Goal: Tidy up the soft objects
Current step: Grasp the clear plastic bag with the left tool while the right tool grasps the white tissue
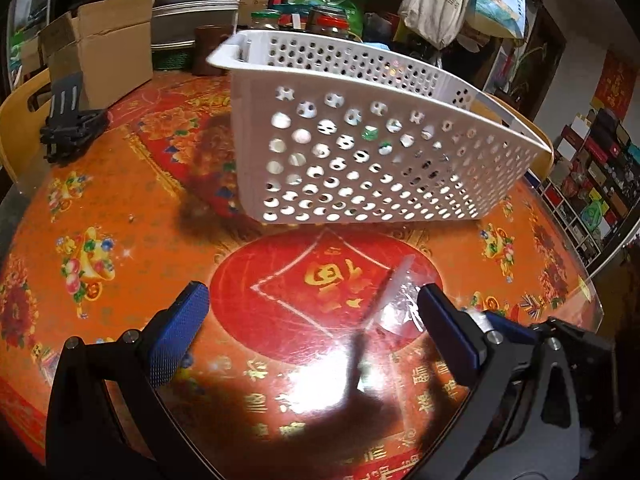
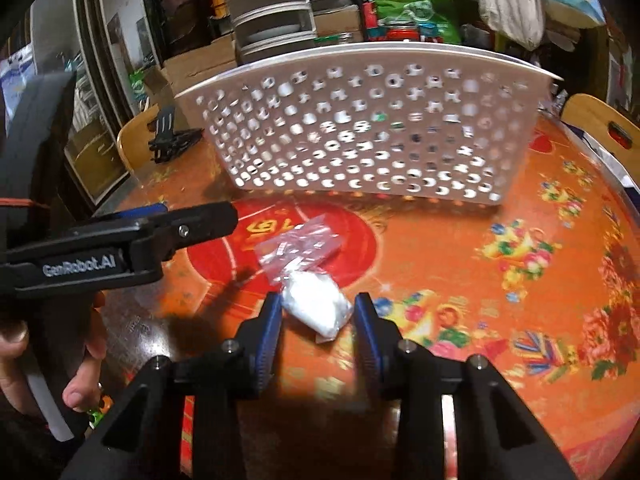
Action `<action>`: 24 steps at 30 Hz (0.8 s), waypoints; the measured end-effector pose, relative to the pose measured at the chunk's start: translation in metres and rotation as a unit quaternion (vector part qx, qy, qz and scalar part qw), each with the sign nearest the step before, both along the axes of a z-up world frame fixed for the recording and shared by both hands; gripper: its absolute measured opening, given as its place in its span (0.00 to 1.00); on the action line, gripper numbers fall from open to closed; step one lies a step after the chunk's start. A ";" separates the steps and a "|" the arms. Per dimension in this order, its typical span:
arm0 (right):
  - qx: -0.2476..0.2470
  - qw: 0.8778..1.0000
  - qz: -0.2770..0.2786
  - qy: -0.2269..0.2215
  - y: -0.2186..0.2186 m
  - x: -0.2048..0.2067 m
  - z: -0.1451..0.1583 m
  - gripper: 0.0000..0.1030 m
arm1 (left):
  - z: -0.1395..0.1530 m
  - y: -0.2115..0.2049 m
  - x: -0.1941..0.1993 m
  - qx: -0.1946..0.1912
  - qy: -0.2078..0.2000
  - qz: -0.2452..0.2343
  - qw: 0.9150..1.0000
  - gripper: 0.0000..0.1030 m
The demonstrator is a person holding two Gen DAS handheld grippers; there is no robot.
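At the far left of the patterned round table [image 1: 120, 208] a folded black stand [image 1: 72, 128] is seen lying in front of a cardboard box [image 1: 104, 48], both well away from the work. Nearer the middle, the left gripper [image 1: 316, 320] is held low over the red medallion with its blue pads wide apart and nothing between them; in the right wrist view the same tool [image 2: 208, 220] is seen from the side, carried by a hand [image 2: 48, 360] at the left edge. Just right of it lies the task's thing, a small clear plastic bag [image 2: 308, 276] of something soft and white, resting on the table in front of the near wall of the white perforated basket [image 2: 360, 128]; in the left wrist view the bag [image 1: 396, 304] is seen beside the inner face of the right-hand finger. The right gripper [image 2: 316, 316] is set around the white near end of the bag, its pads drawn in close on either side; the left pad appears to touch the plastic, but whether a firm clamp has been made cannot be told. The step in hand is judged to be the pick-up of this bag. For the next move, the grip would have to be confirmed, the bag lifted clear of the basket's rim and carried forward over the basket, which appears already to hold some items, then released inside. A slack bag may sag or slip, so a hold on the filled part is called for.
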State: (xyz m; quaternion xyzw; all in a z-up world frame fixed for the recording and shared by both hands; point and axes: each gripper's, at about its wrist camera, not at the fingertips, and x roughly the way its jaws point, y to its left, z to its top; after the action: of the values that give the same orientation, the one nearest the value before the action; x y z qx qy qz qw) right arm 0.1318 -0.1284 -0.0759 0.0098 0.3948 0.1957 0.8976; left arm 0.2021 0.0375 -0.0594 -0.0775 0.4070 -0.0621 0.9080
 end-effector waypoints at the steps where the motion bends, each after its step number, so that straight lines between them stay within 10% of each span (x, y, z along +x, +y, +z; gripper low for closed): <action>1: 0.003 1.000 -0.008 -0.002 -0.008 -0.001 0.002 0.36 | -0.001 -0.004 0.001 0.002 0.001 -0.006 1.000 1.00; 12: 0.028 0.998 -0.061 -0.009 -0.065 -0.005 0.012 0.36 | -0.017 -0.062 0.011 0.036 0.016 -0.068 0.997 0.97; 20: 0.030 0.998 -0.054 -0.007 -0.061 -0.004 0.010 0.36 | -0.027 -0.074 0.013 0.050 0.017 -0.067 0.996 0.63; 24: 0.033 0.998 -0.054 -0.007 -0.063 -0.003 0.009 0.36 | -0.027 -0.082 0.011 0.059 0.005 -0.077 0.995 0.28</action>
State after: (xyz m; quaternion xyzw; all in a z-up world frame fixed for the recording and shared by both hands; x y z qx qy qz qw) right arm 0.1285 -0.1913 -0.0665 0.0594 0.3807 0.1596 0.9089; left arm 0.2132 -0.0443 -0.0869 0.0076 0.4193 -0.1072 0.9014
